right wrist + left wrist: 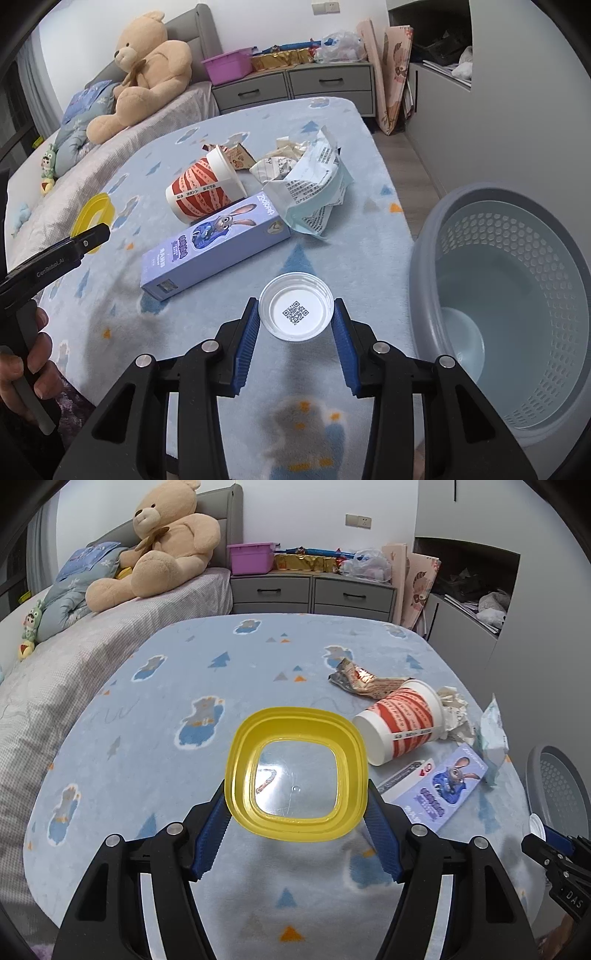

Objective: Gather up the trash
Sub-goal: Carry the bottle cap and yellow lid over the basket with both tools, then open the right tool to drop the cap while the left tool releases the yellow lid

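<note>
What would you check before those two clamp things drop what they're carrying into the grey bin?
1. Left gripper clamped on the yellow square plastic lid: ok.
2. Right gripper clamped on the round white plastic cap: ok.
3. Grey perforated plastic basket has space inside: ok.
4. Cap positioned over the basket: not ok, it is over the blue blanket.
5. Yellow lid positioned over the basket: not ok, farther away.
6. Other trash remaining: not ok, the red-striped paper cup lies on the blanket.
</note>
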A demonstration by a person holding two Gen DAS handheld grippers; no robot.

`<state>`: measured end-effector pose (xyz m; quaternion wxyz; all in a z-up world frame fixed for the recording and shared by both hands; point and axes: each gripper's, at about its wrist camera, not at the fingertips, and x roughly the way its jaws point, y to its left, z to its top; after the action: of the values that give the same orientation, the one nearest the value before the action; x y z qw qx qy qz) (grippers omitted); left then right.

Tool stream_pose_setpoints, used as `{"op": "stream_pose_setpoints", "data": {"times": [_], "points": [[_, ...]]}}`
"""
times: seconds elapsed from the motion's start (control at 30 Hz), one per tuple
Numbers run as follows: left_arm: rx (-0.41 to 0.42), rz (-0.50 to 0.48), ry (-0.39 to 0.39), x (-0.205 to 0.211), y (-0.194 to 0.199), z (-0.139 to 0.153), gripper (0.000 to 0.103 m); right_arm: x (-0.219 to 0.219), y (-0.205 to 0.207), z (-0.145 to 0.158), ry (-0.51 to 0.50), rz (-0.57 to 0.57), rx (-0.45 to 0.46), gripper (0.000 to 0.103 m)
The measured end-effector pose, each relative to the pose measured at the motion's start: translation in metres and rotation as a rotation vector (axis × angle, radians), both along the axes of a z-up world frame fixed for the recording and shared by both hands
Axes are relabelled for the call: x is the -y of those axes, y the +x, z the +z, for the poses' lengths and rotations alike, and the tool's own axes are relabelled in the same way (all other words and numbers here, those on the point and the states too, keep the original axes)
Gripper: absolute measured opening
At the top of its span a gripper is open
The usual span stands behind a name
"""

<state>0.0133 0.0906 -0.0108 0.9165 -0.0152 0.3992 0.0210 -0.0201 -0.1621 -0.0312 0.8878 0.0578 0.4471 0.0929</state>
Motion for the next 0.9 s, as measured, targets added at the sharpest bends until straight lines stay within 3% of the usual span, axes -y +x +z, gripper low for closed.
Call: {"op": "stream_pose_setpoints", "data": {"times": [0.4,0.9], "points": [[0.030,-0.152,-0.017,0.061,-0.015,0.017,0.066,0.052,-0.017,0.017,0.000,-0.113,0.034,0.039],[-0.024,-0.444,-0.061,0.205,-0.014,0.015,0.066,0.162,-0.037,0.026,-0.029,-0.318,-0.001,0.039]]}}
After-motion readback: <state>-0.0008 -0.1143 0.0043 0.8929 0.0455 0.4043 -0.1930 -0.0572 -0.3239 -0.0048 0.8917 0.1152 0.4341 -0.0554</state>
